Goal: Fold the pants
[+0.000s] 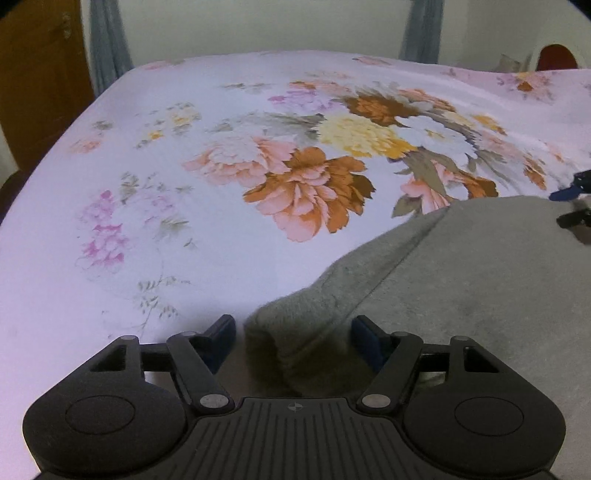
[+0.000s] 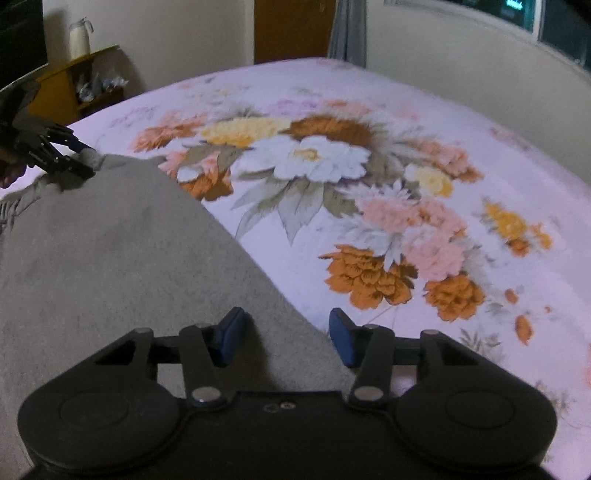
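Note:
Grey fleece pants (image 1: 480,277) lie on a floral bedsheet (image 1: 166,206). In the left wrist view, a bunched corner of the pants sits between the jaws of my left gripper (image 1: 293,334). The jaws stand open, and a gap shows beside the left pad. The right gripper (image 1: 570,206) peeks in at the right edge. In the right wrist view, my right gripper (image 2: 288,334) hovers open over the slanting edge of the pants (image 2: 110,240), one pad over cloth and the other over the sheet (image 2: 424,122). The left gripper (image 2: 79,157) is at the far corner of the pants.
The bed fills both views. A brown door (image 2: 291,29) and grey curtains (image 1: 107,44) stand behind it. A yellow shelf (image 2: 77,77) with a white jug (image 2: 79,38) is at the back left. A window (image 2: 546,22) is at the upper right.

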Available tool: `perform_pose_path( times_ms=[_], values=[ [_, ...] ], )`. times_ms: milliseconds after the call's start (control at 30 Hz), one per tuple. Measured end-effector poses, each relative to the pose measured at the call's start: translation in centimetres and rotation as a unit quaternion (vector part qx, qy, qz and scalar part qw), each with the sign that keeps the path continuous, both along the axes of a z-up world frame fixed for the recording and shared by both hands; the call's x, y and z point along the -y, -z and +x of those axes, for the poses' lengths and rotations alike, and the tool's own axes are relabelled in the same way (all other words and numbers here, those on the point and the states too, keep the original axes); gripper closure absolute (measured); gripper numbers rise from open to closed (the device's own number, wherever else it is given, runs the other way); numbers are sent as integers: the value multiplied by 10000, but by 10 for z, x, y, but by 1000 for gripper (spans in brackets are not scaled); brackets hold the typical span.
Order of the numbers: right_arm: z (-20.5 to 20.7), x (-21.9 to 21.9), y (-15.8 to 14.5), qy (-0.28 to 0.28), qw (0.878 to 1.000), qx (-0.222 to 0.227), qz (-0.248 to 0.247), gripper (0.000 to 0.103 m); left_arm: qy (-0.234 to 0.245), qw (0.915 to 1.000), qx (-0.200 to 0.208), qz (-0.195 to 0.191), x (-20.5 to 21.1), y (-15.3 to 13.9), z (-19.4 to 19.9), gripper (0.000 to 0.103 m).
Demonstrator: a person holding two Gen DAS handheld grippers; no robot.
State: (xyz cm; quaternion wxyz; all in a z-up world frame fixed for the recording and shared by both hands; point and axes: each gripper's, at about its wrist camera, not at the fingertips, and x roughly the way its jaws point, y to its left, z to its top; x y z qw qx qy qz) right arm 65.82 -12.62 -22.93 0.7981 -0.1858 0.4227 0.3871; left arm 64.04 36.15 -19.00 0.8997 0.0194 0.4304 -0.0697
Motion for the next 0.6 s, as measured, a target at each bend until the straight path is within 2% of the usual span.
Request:
perform_pose_path(
  times_ms=[33,67,100,200,300,400,533,600],
  values=[
    [1,0,1,-44,10000,-82,5,60,7,10000,1,34,3,2,0,35],
    [-1,-2,1,-81,9999,-108,-13,84,18,10000,-17,-26,4,3,1,51],
    [-3,-4,2,-106,9998,-110,-86,95,1,10000,-25,-43,7,4,1,66],
    [-14,-11,-1,-28,9996,192,-219,98,-14,9999,93,92,20,1,-3,81],
    [-39,-8,-26,102,9978,644,-91,98,-59,9991,394,123,21,-16,-19,82],
    [-75,-2,-60,98,9933,1151,45,98,-66,9969,785,-47,10,-43,-49,87],
    [-149,8,-104,-47,9852,1706,163,99,54,9904,1320,-410,2,-81,-105,87],
    [-186,11,-116,-131,9815,1904,147,98,106,9867,1531,-533,1,-94,-139,87]
  ],
)
